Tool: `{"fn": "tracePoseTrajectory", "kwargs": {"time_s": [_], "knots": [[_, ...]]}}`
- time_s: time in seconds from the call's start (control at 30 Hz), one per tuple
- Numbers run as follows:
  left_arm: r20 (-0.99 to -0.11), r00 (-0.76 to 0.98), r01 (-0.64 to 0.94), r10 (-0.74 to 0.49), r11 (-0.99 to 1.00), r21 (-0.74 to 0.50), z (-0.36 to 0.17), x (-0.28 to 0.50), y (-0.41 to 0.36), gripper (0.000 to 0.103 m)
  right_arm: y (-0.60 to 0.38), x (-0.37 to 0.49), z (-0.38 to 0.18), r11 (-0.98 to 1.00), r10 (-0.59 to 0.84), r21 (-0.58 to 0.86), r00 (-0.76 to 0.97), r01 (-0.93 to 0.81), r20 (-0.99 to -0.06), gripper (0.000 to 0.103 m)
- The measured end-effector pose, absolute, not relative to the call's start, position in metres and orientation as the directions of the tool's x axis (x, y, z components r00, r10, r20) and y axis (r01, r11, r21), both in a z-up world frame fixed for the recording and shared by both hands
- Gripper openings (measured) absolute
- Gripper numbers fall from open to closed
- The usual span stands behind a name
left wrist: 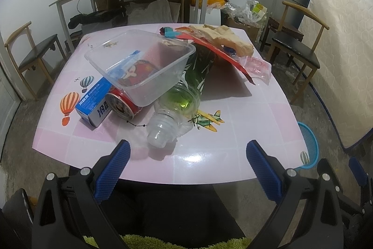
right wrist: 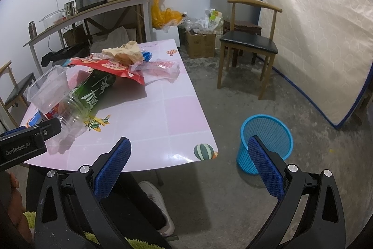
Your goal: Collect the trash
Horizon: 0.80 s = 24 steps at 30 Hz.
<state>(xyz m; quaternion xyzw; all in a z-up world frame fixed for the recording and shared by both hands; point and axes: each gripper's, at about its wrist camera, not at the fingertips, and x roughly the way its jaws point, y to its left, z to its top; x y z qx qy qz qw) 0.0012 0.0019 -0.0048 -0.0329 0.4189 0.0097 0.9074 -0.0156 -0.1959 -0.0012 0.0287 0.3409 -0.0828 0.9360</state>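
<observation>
1. The trash lies heaped on the pink surface (left wrist: 244, 113), at its middle and far half. Nearest the front edge is a clear plastic bottle (left wrist: 173, 113) on its side, green label round its body, its open neck toward the left claw (left wrist: 187, 167).
2. A clear plastic tub (left wrist: 142, 62) leans tilted over the bottle's left side, resting on a red can (left wrist: 121, 104) that lies on its side; a blue and white carton (left wrist: 95, 104) touches the can on the left.
3. Behind the bottle, a red foil wrapper (left wrist: 233, 62) drapes over its far end, with crumpled brown paper (left wrist: 223, 36) on top and a clear pink-printed bag (left wrist: 257, 67) at the surface's right edge.
4. The left claw hangs just in front of the bottle's neck, blue pads spread wide, pinching nothing.
5. The right claw (right wrist: 188, 167) is also spread wide and empty, hanging off the surface's right front corner.
6. Only the right wrist view shows the whole blue mesh bin (right wrist: 267, 144) standing on the floor just right of the surface; the left view catches only a sliver of it. The right view also shows the body of the left claw beside the bottle's neck, and a pale shoe below.
7. Only the left wrist view shows the can and the carton's lettering clearly.
8. Beyond the surface stand a long side table (right wrist: 93, 13) with a cooker on it, a wooden chair (right wrist: 249, 43), a fridge and a mattress (right wrist: 314, 27) leaning on the wall.
</observation>
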Motion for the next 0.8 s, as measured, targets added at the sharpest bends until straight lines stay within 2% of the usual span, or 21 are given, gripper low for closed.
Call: {"fn": "tracePoseTrajectory", "kwargs": {"time_s": [0.3,0.47,0.7,0.8], "knots": [[-0.765,0.643,-0.065,-0.029,0.994,-0.093,-0.006,0.008,0.02,0.098,-0.194,-0.007,0.004,0.989,-0.11,0.007,0.777,0.146,-0.62,0.096],[-0.76,0.649,-0.107,-0.012,0.989,-0.106,-0.004,0.014,0.049,0.098,-0.174,0.011,0.019,0.996,-0.059,0.023,0.817,0.088,-0.574,0.096],[-0.704,0.708,-0.195,0.064,0.975,-0.108,0.007,0.018,0.105,0.098,-0.143,0.036,0.036,0.999,0.033,0.029,0.86,-0.021,-0.509,0.096],[-0.693,0.719,-0.206,0.056,0.969,-0.135,0.007,0.022,0.123,0.098,-0.134,0.041,0.038,0.998,0.057,0.022,0.87,-0.053,-0.489,0.096]]}}
